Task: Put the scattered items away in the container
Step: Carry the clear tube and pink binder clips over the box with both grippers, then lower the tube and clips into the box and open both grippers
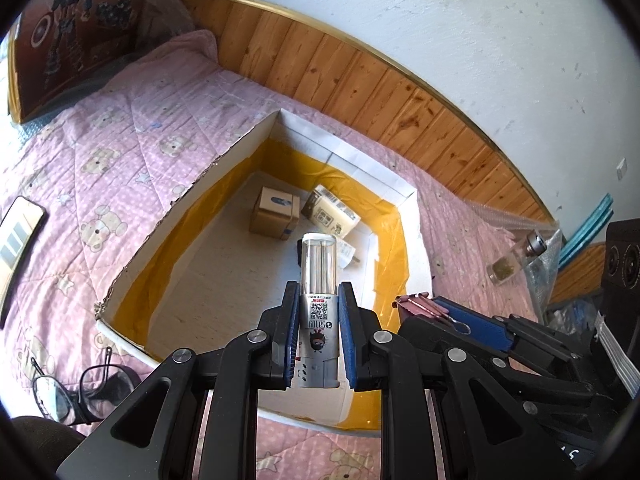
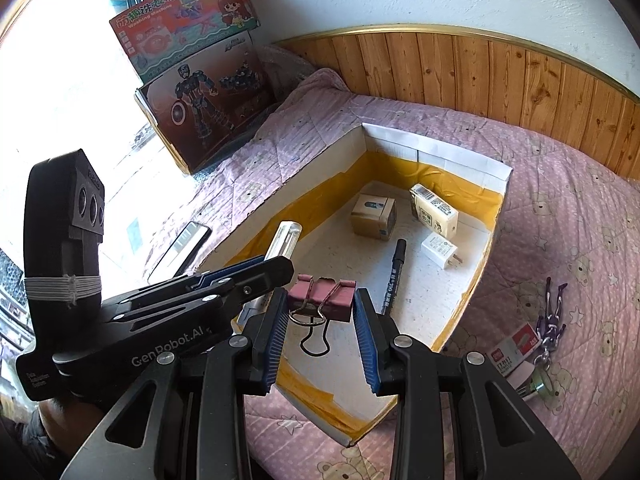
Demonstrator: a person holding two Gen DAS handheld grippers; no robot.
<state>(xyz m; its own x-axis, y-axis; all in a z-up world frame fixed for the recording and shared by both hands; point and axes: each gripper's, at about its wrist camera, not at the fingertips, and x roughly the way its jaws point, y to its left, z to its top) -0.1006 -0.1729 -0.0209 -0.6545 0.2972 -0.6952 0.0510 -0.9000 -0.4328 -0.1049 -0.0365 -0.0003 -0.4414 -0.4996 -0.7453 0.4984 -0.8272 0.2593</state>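
- Left wrist view: the left gripper had its jaws clamped on a clear tube of sticks, gripped on the printed lower half, with the transparent upper half sticking out forward over the open cardboard box on the pink bed quilt. A small brown carton and a cream packet already lay at the box's far end. Glasses lay near left on the quilt, a phone farther left, and a small glass bottle to the right.
- The tube looked light, stiff and smooth, so probably slippery; the labelled part seemed the safer hold.
- Right wrist view: the right gripper had its jaws closed on a pink binder clip, held across its ends, wire handles hanging below, above the near part of the box. A black marker and a white charger plug lay inside. A small figure keychain and a staples pack remained on the quilt to the right.
- The clip appeared light and rigid, with loose handles likely to swing; its body was the sensible place to grip.
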